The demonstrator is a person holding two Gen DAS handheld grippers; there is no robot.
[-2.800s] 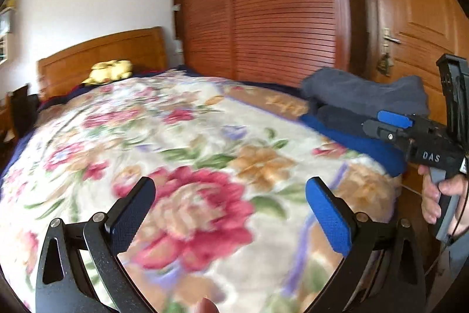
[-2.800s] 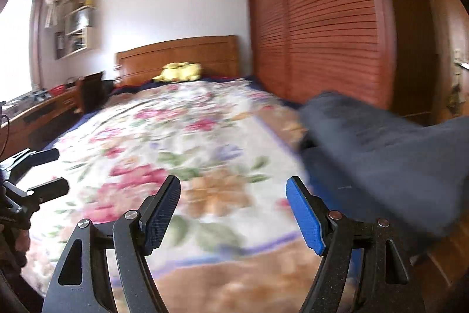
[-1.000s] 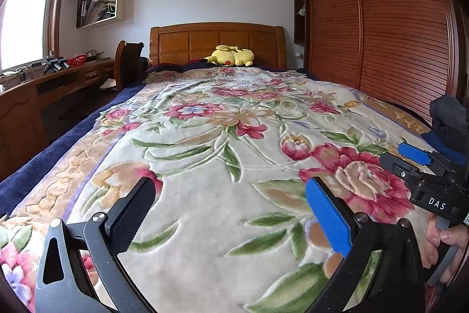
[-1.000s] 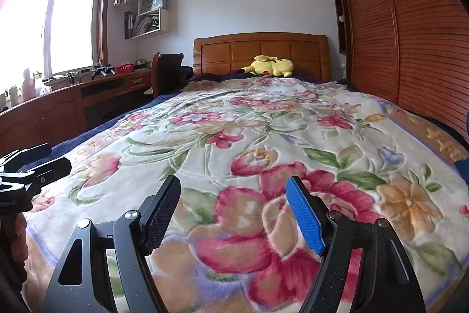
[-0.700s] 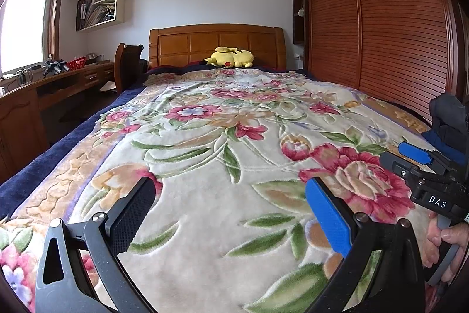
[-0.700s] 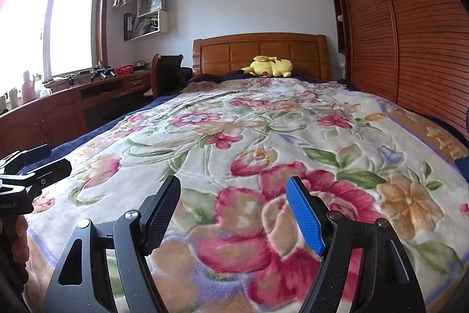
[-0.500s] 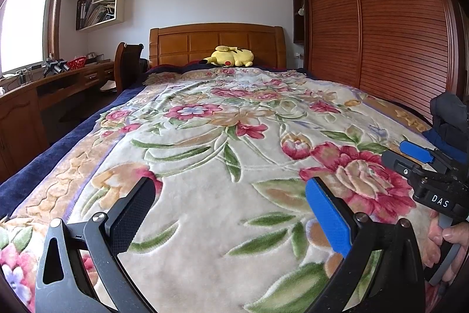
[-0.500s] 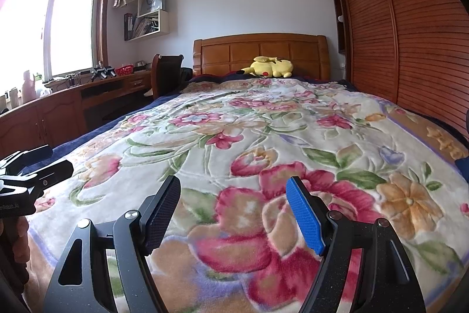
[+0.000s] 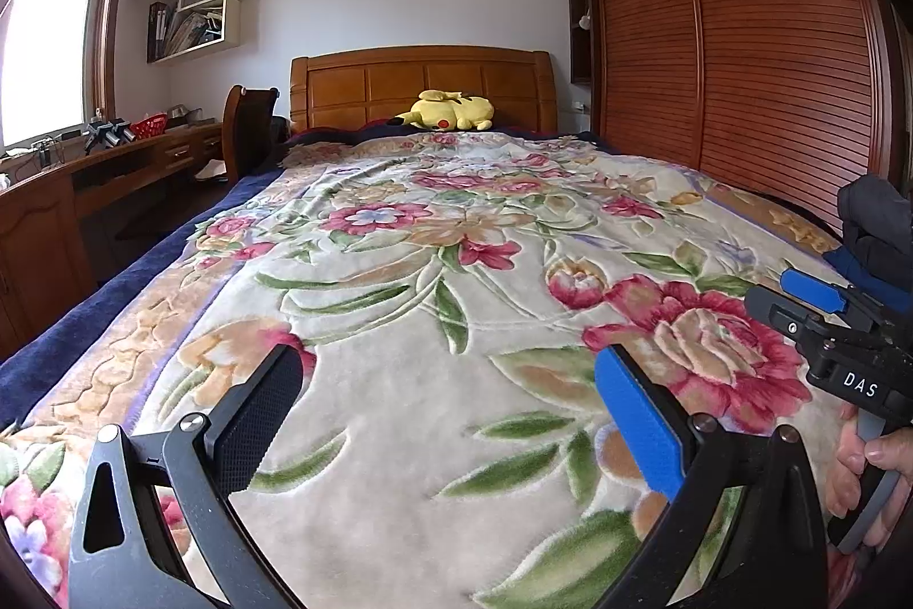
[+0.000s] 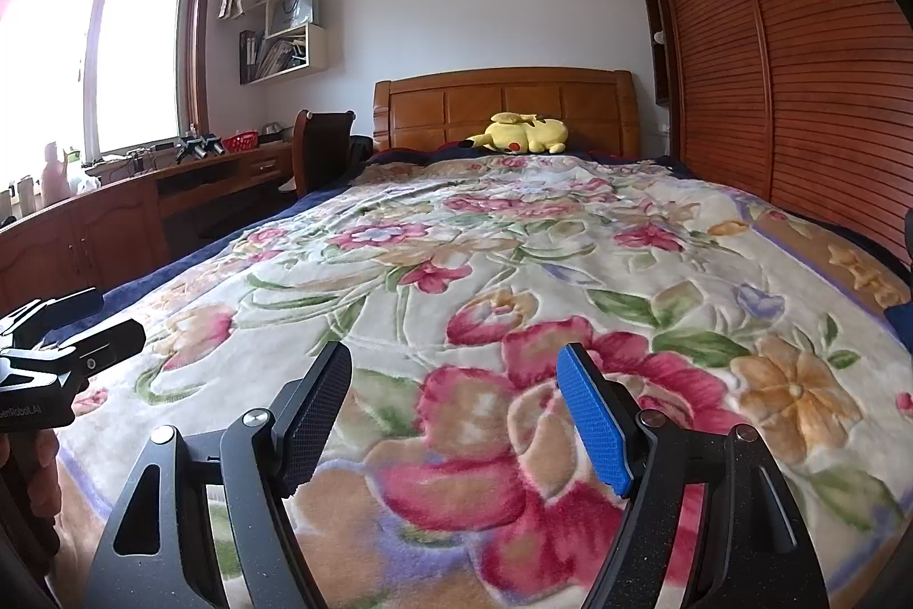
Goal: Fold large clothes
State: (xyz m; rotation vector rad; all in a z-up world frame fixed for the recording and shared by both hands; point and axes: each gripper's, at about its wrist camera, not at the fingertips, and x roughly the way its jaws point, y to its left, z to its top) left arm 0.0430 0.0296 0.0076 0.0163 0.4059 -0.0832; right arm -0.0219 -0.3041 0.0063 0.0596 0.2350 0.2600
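A folded pile of dark grey clothes [image 9: 873,221] lies on a blue garment [image 9: 856,269] at the bed's right edge, half cut off by the left wrist view's border. In the right wrist view only a dark sliver of the pile [image 10: 908,232] shows. My left gripper [image 9: 448,361] hovers open over the floral blanket [image 9: 456,266], nothing between its fingers. My right gripper [image 10: 453,355] is also open and empty above a big red flower. Each view catches the other gripper at its side: the right gripper [image 9: 821,323], held by a hand [image 9: 873,466], and the left gripper [image 10: 63,341].
A yellow plush toy [image 10: 522,132] rests against the wooden headboard [image 10: 502,101]. A desk [image 10: 142,192] and a chair [image 10: 322,141] stand along the bed's left side under a window. Slatted wardrobe doors [image 10: 799,95] run close along the right side.
Both views have swung left, away from the clothes pile and the door, and now face down the bed toward the headboard. Over the last second nothing has moved.
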